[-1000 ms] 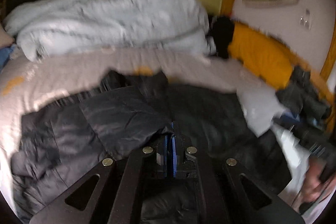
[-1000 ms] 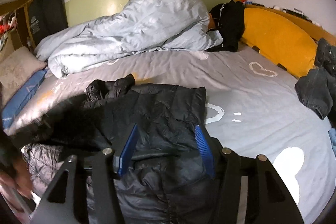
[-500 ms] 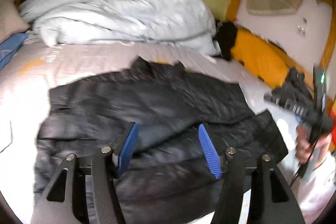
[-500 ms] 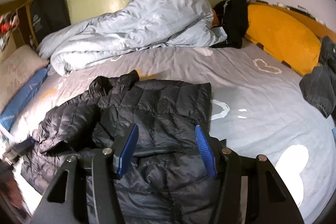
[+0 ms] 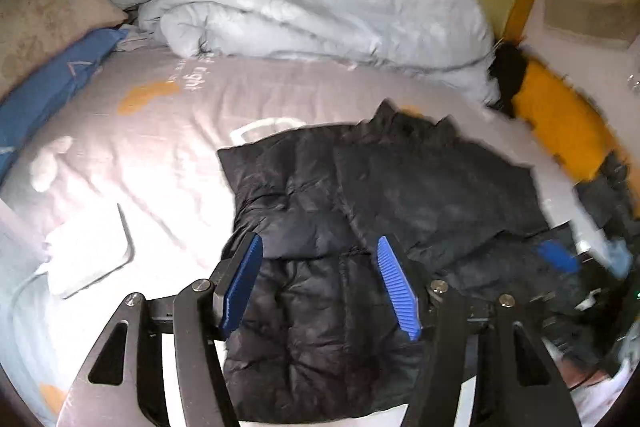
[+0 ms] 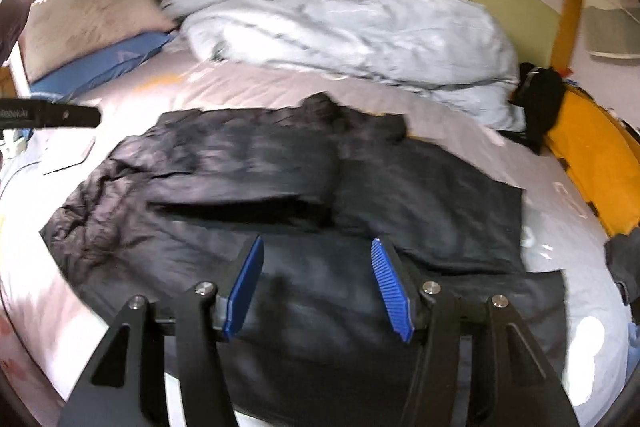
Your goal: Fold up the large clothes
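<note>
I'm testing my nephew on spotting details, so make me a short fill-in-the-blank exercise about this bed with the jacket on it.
1. The jacket spread on the bed sheet is ____ in colour.
2. The crumpled duvet at the far side of the bed is light ____.
3. The pads of the right gripper are ____ in colour.
4. The jaws of the left gripper stand ____, with nothing pressed between them.

Missing words: black; blue; blue; open

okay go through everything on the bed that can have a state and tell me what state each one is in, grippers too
black puffer jacket: lying flat on the bed, sleeves folded in.
Pale blue duvet: bunched in a heap at the far side.
Left gripper: open, holding nothing.
Right gripper: open, holding nothing.
Bed sheet: spread, lightly wrinkled.
</note>
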Available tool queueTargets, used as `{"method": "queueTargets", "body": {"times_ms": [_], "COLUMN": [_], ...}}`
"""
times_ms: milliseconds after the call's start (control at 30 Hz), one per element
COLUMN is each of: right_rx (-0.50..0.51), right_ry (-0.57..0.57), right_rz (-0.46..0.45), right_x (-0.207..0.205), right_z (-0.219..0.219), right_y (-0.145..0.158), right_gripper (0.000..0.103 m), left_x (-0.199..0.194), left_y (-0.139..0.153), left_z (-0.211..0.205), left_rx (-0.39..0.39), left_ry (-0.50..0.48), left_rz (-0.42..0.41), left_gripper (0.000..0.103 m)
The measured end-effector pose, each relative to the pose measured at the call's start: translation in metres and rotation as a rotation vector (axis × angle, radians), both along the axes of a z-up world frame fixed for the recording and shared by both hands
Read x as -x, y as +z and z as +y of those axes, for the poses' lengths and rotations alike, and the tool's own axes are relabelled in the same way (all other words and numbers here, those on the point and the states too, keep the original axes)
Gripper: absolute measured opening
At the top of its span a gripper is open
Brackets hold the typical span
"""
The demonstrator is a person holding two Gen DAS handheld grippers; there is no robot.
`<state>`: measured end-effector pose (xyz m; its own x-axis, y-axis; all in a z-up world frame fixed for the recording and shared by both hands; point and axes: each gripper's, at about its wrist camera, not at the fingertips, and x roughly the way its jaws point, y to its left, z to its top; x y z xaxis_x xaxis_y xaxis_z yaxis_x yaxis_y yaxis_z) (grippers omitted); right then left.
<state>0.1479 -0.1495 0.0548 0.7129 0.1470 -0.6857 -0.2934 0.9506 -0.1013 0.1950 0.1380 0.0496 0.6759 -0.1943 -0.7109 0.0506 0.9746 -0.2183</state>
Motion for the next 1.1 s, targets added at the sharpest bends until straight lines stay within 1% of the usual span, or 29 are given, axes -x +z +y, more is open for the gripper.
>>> {"method": "queueTargets", "body": {"times_ms": [67, 133, 200, 233, 300, 333, 367, 400, 433, 467, 500, 533, 600, 633, 667, 700, 733, 767, 800, 867, 967, 1033, 1100], "right_rx": [-0.014, -0.025, -0.024, -0.016, 0.006, 0.021, 0.03, 0.036, 0.045, 0.058, 0.068, 0.077, 0.096, 0.108, 0.106, 0.11, 0.115, 0.114, 0.108, 0.123, 0.158, 0.166, 0.136], "right_ry": [0.015, 0.035, 0.06, 0.071, 0.089, 0.097, 0.1, 0.106, 0.112, 0.112, 0.106, 0.093, 0.046, 0.017, 0.001, -0.009, -0.017, -0.033, -0.053, -0.136, -0.231, -0.296, -0.282], "right_rz": [0.022, 0.029, 0.044, 0.054, 0.069, 0.074, 0.072, 0.07, 0.068, 0.068, 0.07, 0.076, 0.095, 0.098, 0.086, 0.073, 0.066, 0.061, 0.053, -0.006, -0.061, -0.079, -0.055], "right_x": [-0.006, -0.009, -0.013, -0.015, -0.018, -0.02, -0.02, -0.021, -0.023, -0.025, -0.027, -0.03, -0.039, -0.043, -0.045, -0.047, -0.049, -0.051, -0.053, -0.058, -0.07, -0.078, -0.079], "right_z": [0.023, 0.042, 0.061, 0.072, 0.088, 0.096, 0.102, 0.107, 0.112, 0.116, 0.118, 0.12, 0.119, 0.116, 0.111, 0.107, 0.102, 0.094, 0.086, 0.059, 0.021, -0.007, -0.022], "right_y": [0.001, 0.002, 0.0, -0.002, -0.008, -0.012, -0.015, -0.017, -0.019, -0.022, -0.024, -0.027, -0.031, -0.033, -0.031, -0.028, -0.026, -0.022, -0.018, -0.004, 0.009, 0.016, 0.019], "right_gripper": [0.054, 0.054, 0.054, 0.054, 0.056, 0.061, 0.064, 0.068, 0.069, 0.07, 0.073, 0.078, 0.078, 0.077, 0.071, 0.05, 0.024, 0.014, 0.007, 0.004, 0.002, 0.002, 0.002], "left_x": [0.001, 0.001, 0.002, 0.003, 0.003, 0.002, 0.002, 0.003, 0.003, 0.004, 0.005, 0.005, 0.007, 0.006, 0.006, 0.005, 0.004, 0.004, 0.004, 0.003, 0.003, 0.002, -0.001], "left_y": [-0.002, -0.007, -0.012, -0.013, -0.013, -0.014, -0.012, -0.01, -0.009, -0.007, -0.005, -0.004, -0.001, 0.0, 0.0, 0.0, -0.001, -0.002, -0.003, -0.005, -0.007, -0.01, -0.013], "left_z": [0.007, 0.013, 0.022, 0.026, 0.028, 0.029, 0.03, 0.031, 0.033, 0.037, 0.041, 0.045, 0.05, 0.052, 0.052, 0.051, 0.05, 0.048, 0.047, 0.044, 0.039, 0.036, 0.034], "left_rx": [-0.008, 0.005, 0.015, 0.025, 0.02, 0.006, -0.006, -0.01, -0.005, 0.003, 0.013, 0.025, 0.049, 0.055, 0.054, 0.05, 0.042, 0.032, 0.026, 0.026, 0.021, 0.005, -0.017], "left_ry": [0.009, 0.009, 0.023, 0.029, 0.045, 0.054, 0.065, 0.076, 0.081, 0.085, 0.093, 0.106, 0.127, 0.13, 0.128, 0.122, 0.12, 0.12, 0.121, 0.109, 0.108, 0.105, 0.113], "left_rz": [0.011, 0.017, 0.04, 0.044, 0.038, 0.035, 0.033, 0.025, 0.016, 0.011, 0.006, -0.001, -0.017, -0.021, -0.022, -0.022, -0.022, -0.02, -0.02, -0.016, -0.012, -0.006, 0.001], "left_gripper": [0.06, 0.06, 0.061, 0.063, 0.073, 0.082, 0.087, 0.087, 0.088, 0.09, 0.092, 0.097, 0.1, 0.101, 0.101, 0.101, 0.101, 0.101, 0.101, 0.101, 0.101, 0.101, 0.101]}}
